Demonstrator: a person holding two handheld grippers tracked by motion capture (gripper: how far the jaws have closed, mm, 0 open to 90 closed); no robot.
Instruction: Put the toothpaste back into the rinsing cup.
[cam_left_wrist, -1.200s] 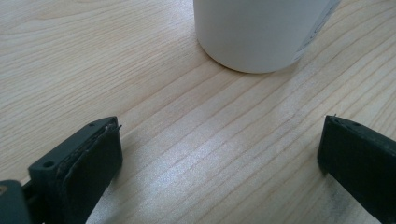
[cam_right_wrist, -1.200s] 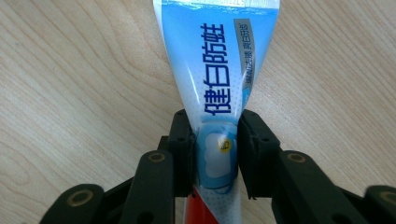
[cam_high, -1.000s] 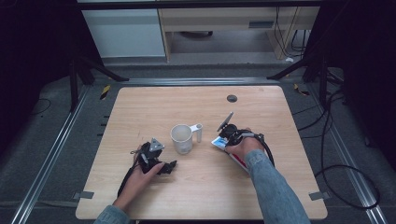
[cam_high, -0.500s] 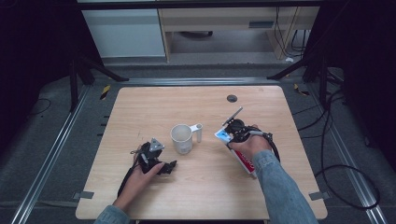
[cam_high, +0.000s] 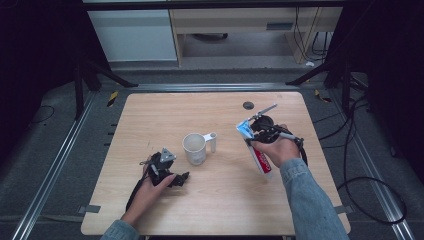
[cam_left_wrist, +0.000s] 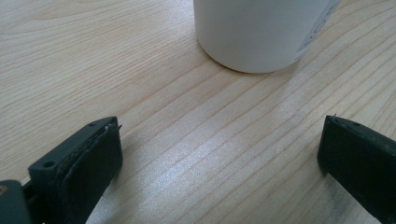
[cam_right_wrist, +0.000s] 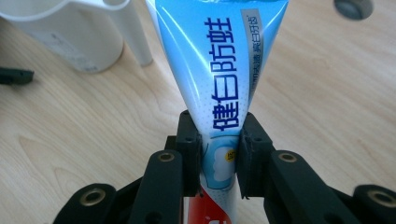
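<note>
A blue and red toothpaste tube is held off the table, and my right gripper is shut on it. In the right gripper view both jaws pinch the tube where blue meets red, at my right gripper, with its flat blue end pointing away. A white mug stands upright at the table's middle, its handle turned right. My left gripper rests low on the wood, near and left of the mug. In the left gripper view it is open, with bare wood between the jaws and the mug just beyond.
A small dark disc is set into the light wooden table at the far right; it appears grey past the tube. Cables trail off the table's right edge. A white cabinet and a shelf stand beyond the table.
My right gripper has moved right and away from me with the tube, lifting and swinging it so that the red end now hangs below the hand. The left gripper and the mug stayed put.
</note>
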